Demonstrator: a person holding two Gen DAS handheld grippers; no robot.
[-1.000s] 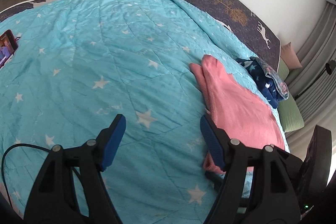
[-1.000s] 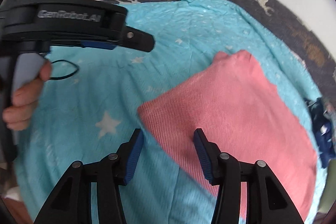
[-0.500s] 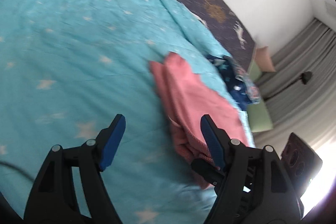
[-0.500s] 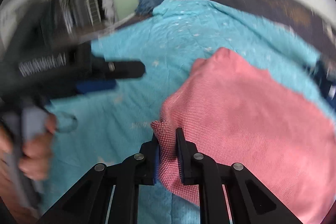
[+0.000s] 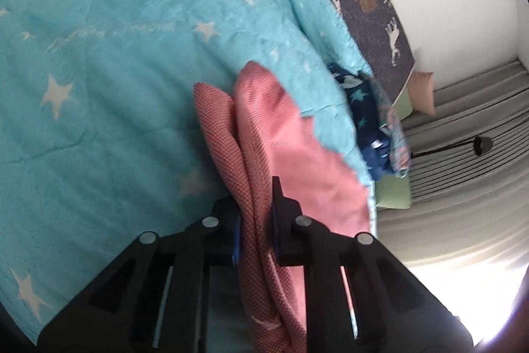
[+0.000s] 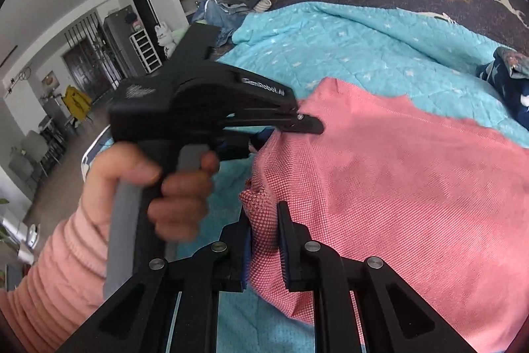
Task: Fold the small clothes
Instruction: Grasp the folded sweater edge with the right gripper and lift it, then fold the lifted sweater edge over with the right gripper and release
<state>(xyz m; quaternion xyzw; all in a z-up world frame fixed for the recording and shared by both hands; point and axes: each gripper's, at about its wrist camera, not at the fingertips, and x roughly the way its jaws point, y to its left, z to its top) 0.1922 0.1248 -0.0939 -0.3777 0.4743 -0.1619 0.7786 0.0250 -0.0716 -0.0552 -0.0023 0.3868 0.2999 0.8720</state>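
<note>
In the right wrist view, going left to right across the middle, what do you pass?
Pink sleeve → hand on the left gripper → pink garment → dark blue star-print clothes at the right edge.

Pink garment's right part beyond the frame edge; pinched fold hidden between pads.

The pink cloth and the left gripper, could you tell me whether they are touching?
Touching. The left wrist view shows the left gripper closing on a bunched fold of the pink cloth, with fabric pressed between both fingers and no gap.
</note>
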